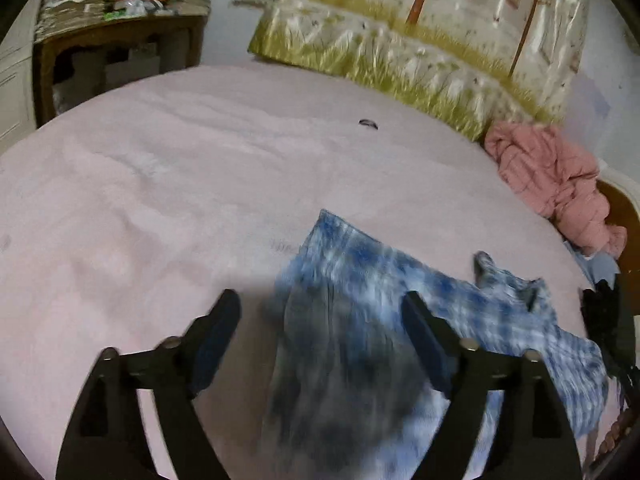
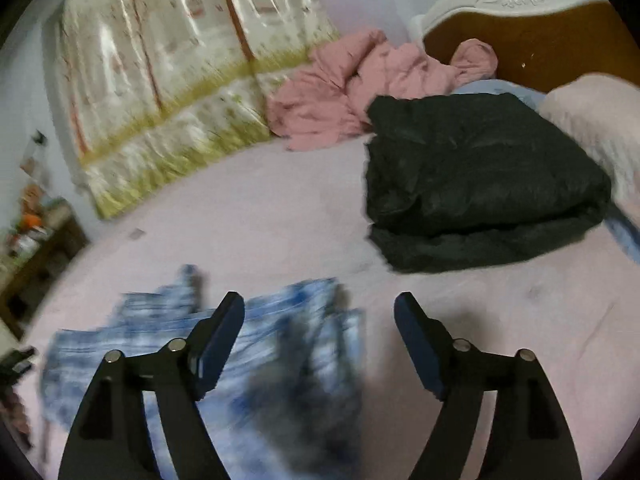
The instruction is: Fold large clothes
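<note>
Hovering with jaws spread wide and nothing between them, the left gripper and right gripper hang above a pale pink, softly napped bedspread. Their black fingers carry flat blue pads. Beneath both lies the task's garment, a blue-and-white tie-dye shirt of thin, rumpled fabric, spread at six o'clock and motion-blurred; in the left wrist view it runs from the centre toward four o'clock. At two o'clock from the right gripper sits a folded black puffer jacket, glossy and quilted. Beyond it, at twelve o'clock, a pink quilted jacket lies crumpled against a shiny, plastic-wrapped quilt with a tree print. A carved white-and-brown headboard curves at one o'clock.
</note>
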The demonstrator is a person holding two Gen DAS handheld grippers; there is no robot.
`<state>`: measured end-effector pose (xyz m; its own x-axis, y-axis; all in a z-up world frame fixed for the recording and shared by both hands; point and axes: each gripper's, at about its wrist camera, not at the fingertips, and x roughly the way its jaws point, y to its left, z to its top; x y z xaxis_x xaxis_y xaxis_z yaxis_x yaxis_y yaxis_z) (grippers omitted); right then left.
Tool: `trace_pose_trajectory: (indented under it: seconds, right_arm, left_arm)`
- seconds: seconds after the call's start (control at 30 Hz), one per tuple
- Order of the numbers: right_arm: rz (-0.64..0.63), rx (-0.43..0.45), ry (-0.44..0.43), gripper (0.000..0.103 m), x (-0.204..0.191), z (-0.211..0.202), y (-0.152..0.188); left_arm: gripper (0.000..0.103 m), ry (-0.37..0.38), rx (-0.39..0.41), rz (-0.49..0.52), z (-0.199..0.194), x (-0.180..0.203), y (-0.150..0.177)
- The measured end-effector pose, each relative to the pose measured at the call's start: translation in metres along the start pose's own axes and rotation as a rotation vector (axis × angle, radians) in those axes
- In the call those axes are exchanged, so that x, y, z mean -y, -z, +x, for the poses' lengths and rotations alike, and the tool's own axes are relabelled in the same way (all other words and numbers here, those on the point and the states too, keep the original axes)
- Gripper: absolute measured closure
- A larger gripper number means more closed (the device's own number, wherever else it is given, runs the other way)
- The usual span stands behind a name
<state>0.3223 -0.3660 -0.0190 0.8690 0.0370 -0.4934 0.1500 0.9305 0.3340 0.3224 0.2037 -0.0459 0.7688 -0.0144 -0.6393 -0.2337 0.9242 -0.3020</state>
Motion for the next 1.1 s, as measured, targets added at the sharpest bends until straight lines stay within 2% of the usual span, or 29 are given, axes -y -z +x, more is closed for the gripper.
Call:
trace_pose_trajectory:
  seconds: [0.13,0.2,0.27,0.33,0.37,0.43,0.5,0.57,0.6,0.63,0.67,0.73,0.8,0.87,0.97,1.0,1.07,1.1]
  right_arm:
    - [0.167,0.118,-0.113,0.019,0.027,-0.050,0.034]
    - [0.221,0.129,-0.149,0.017,0.038,-0.060,0.052]
    - [0.225,0.036,-0.170,0.017,0.034,-0.053,0.070]
    - [0.220,-0.051,-0.269,0.017,0.024,-0.049,0.085]
    - [0.223,-0.077,-0.333,0.017,0.019,-0.049,0.091]
    - [0.223,-0.155,-0.394,0.017,0.012,-0.047,0.104]
    - [0.157,-0.179,-0.336,0.017,-0.006,-0.045,0.112]
    - [0.136,-0.211,-0.308,0.017,-0.020,-0.041,0.114]
    - [0.161,-0.239,-0.324,0.017,-0.022,-0.035,0.115]
    - [0.179,-0.257,-0.328,0.017,-0.024,-0.031,0.116]
    - [0.198,-0.264,-0.290,0.017,-0.023,-0.025,0.115]
    - [0.319,-0.226,-0.241,0.017,-0.011,-0.018,0.111]
    - [0.352,-0.191,-0.206,0.019,-0.007,-0.012,0.108]
    - [0.354,-0.175,-0.143,0.031,-0.004,-0.004,0.106]
    - [0.395,-0.158,-0.143,0.042,0.007,0.005,0.100]
    - [0.412,-0.154,-0.146,0.044,0.012,0.009,0.097]
    - [0.427,-0.162,-0.141,0.059,0.019,0.017,0.091]
    - [0.425,-0.166,-0.132,0.069,0.022,0.022,0.088]
  left_arm:
    - [0.016,0.087,0.012,0.047,-0.012,-0.005,0.038]
    - [0.017,0.130,0.004,0.055,-0.018,-0.003,0.052]
    - [0.017,0.189,0.053,0.109,-0.036,0.013,0.062]
    - [0.016,0.196,0.122,0.155,-0.055,0.024,0.072]
    - [0.016,0.212,0.123,0.174,-0.058,0.030,0.076]
    - [0.016,0.248,0.031,0.183,-0.051,0.040,0.082]
    - [0.016,0.283,-0.090,0.170,-0.037,0.051,0.091]
    - [0.016,0.274,-0.211,0.119,-0.023,0.058,0.102]
    - [0.014,0.259,-0.216,0.095,-0.023,0.061,0.105]
    - [0.006,0.257,-0.195,0.073,-0.027,0.063,0.106]
    - [0.002,0.280,-0.200,0.027,-0.027,0.062,0.106]
    - [0.001,0.290,-0.190,-0.080,-0.024,0.054,0.107]
    - [0.001,0.283,-0.161,-0.121,-0.017,0.050,0.102]
    - [0.001,0.256,-0.133,-0.133,-0.007,0.047,0.093]
    - [0.001,0.169,-0.105,-0.157,0.013,0.030,0.069]
    - [0.005,0.141,-0.100,-0.167,0.019,0.025,0.063]
    - [0.015,0.137,-0.076,-0.193,0.021,0.017,0.061]
    - [0.041,0.137,-0.049,-0.194,0.017,0.016,0.064]
